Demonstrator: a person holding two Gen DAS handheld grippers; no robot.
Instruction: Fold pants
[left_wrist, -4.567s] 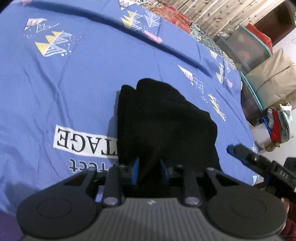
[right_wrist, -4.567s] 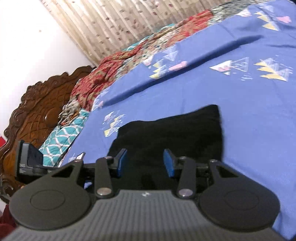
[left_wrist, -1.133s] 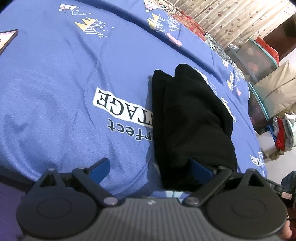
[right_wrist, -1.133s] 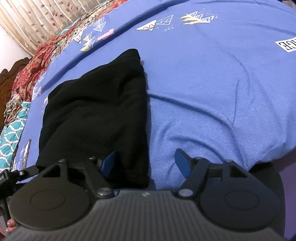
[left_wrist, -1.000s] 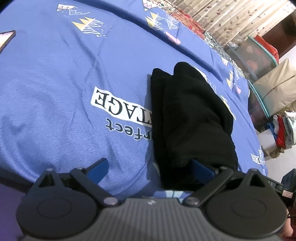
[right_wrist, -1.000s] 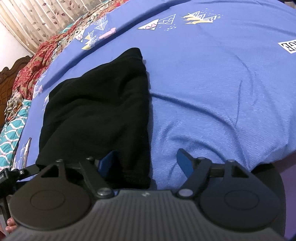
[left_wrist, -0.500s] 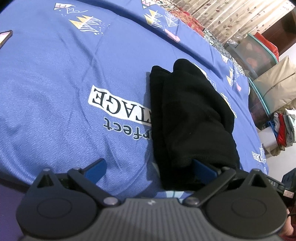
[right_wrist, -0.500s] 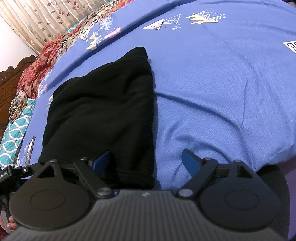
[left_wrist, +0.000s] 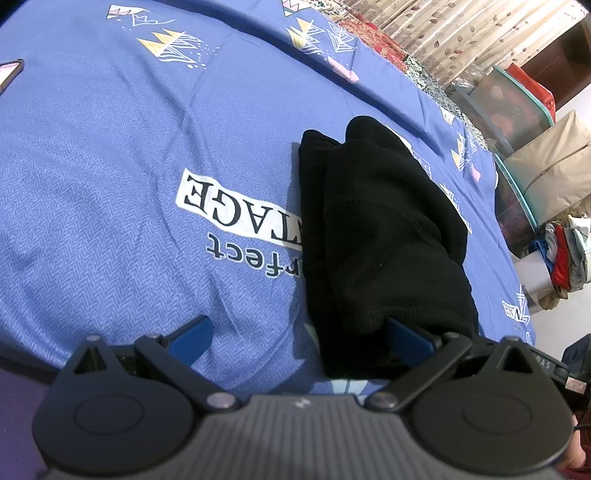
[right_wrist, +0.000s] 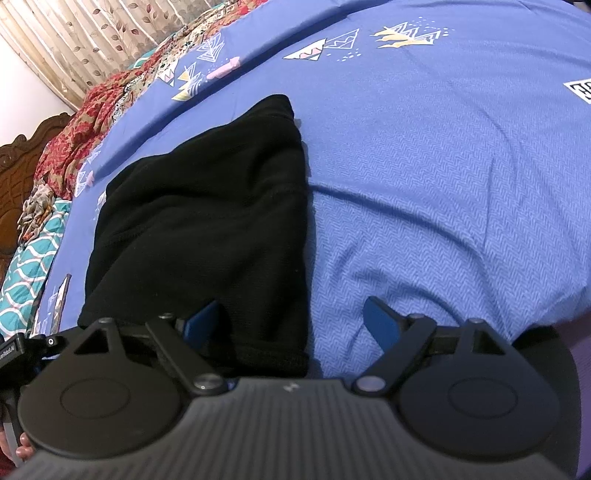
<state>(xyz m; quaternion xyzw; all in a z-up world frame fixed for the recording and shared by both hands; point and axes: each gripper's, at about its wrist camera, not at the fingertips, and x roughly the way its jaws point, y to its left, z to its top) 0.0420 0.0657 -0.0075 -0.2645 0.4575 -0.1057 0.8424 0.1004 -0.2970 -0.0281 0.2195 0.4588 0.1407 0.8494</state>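
Pants are lying folded on the sheet. Left gripper and right gripper are both sitting spread wide at the near edge, gripping nothing.

The pants are matt black fleecy cloth. Under them, the bedsheet is blue woven cloth with a fine herringbone texture. Each gripper is matt black plastic with smooth blue pads.

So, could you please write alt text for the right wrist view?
Folded black fleece pants lie on a blue patterned bedsheet. The right claw is open over their near edge, gripping nothing.
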